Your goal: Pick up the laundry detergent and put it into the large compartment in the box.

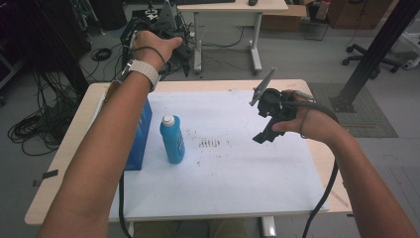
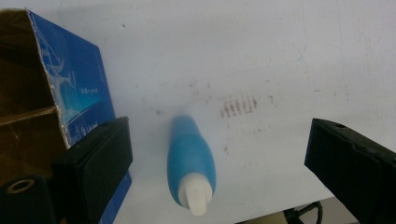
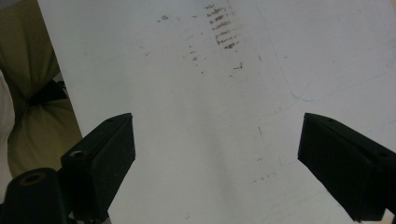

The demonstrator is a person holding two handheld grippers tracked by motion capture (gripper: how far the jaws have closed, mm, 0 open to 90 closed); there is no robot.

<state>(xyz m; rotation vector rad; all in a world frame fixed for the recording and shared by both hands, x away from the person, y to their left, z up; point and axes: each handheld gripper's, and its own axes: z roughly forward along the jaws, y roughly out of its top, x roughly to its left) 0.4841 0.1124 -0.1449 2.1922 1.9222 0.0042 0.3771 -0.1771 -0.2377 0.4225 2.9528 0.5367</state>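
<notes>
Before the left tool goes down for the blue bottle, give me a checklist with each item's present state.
1. Left tool jaws open: ok, wide apart with nothing held.
2. Blue bottle upright, white cap on: ok.
3. Bottle lined up between the left jaws: ok, it sits between them in the left gripper view.
4. Room beside the bottle: not ok, the blue box stands close on one side.
5. Right tool out of the way: ok, open above bare white sheet.
6. Bottle's weight or fill: cannot tell.
</notes>
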